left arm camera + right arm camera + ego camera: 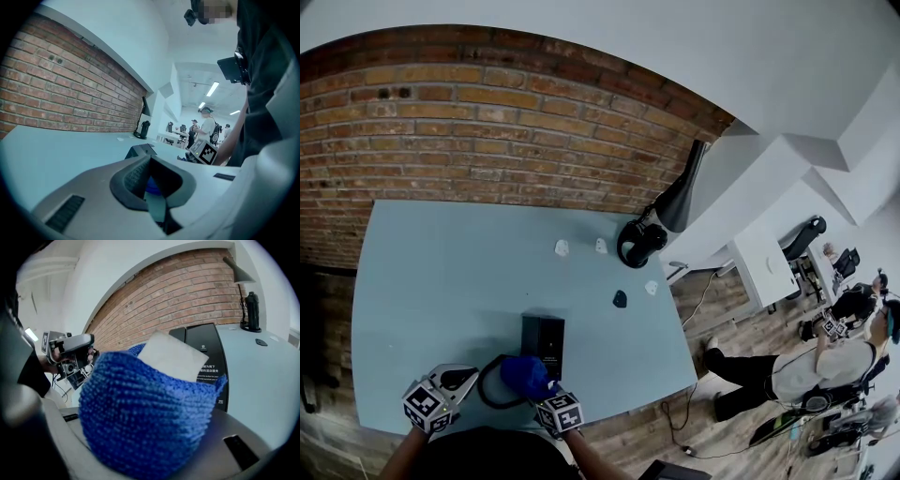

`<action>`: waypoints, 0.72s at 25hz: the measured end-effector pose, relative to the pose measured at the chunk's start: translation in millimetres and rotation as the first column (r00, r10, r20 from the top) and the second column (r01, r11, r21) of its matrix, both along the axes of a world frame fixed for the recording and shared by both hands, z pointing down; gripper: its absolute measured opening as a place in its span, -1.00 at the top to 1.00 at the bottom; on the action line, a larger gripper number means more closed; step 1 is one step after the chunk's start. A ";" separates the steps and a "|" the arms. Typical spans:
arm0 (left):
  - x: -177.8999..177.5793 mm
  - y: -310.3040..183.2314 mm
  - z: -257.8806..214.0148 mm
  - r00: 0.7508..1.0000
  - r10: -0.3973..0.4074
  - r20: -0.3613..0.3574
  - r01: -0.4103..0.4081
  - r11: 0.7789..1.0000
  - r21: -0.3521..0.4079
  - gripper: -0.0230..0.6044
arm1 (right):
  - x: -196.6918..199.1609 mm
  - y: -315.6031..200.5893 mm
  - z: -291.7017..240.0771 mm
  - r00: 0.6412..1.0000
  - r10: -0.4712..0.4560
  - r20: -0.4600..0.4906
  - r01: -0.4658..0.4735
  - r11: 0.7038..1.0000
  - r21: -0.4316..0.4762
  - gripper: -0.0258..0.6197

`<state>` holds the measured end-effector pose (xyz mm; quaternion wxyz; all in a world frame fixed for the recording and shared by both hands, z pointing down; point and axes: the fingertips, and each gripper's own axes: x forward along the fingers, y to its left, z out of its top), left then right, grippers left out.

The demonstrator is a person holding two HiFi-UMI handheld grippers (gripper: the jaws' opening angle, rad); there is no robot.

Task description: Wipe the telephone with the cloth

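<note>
Brick wall [487,122] at back; pale blue table [422,281] takes up most of the head view. A black lamp [680,197] stands at the table's far right corner w/ a dark rounded item [639,242] just beside its foot, too small to ID. The telephone [543,339], a flat black unit, lies near the table's front edge, w/ a black cord [490,394] looping off to its left. The cloth [523,375], blue and nubbly, sits bunched at the phone's near end. The right tool [546,396] is clamped on it: in the right gripper view the cloth [145,413] fills the space betw. the jaws, a white tag [171,359] sticks up from it, and the telephone [206,357] is just beyond. Whether cloth and phone touch can't be told. The left tool [461,378] hovers left of the cord, jaws apart, nothing betw. them; it isn't on the phone. A few small white bits [562,247] and one dark one [620,299] lie mid-table, well apart from the work. Progress, as a judgement: cloth is in grip and at the phone's near edge, so prep looks done and wiping is at or near its start. The phone's top, sides and prob. the cord are left to do.
</note>
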<state>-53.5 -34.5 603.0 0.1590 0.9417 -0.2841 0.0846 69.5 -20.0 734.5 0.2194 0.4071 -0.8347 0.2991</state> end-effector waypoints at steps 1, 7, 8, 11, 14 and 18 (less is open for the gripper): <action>-0.7 -0.6 -0.5 1.000 -0.003 0.001 0.003 1.000 0.000 0.86 | -0.5 0.7 -2.5 0.999 -0.015 -0.040 0.015 1.000 -0.003 0.50; -7.1 -5.2 -1.9 1.000 -0.023 0.008 0.023 1.000 0.000 0.86 | -22.3 -29.8 -64.6 0.989 -0.121 -0.087 0.138 0.965 0.223 0.50; -8.1 -5.3 -1.3 1.000 -0.026 0.008 0.027 1.000 -0.002 0.86 | -22.3 -42.8 -78.4 0.991 -0.106 -0.077 0.123 0.955 0.269 0.50; -10.7 -6.6 -0.8 0.999 -0.033 0.009 0.033 0.999 -0.004 0.86 | -14.7 -89.7 -113.1 0.998 -0.037 -0.049 0.054 0.918 0.393 0.50; -12.6 -9.0 -4.0 0.999 -0.043 0.010 0.043 0.999 0.002 0.86 | 0.8 -131.2 -124.6 0.998 0.033 -0.050 -0.009 0.904 0.427 0.50; -21.9 -15.6 -8.8 0.997 -0.070 0.012 0.070 0.997 0.010 0.86 | 20.1 -163.2 -121.4 0.994 0.094 -0.049 -0.067 0.916 0.395 0.50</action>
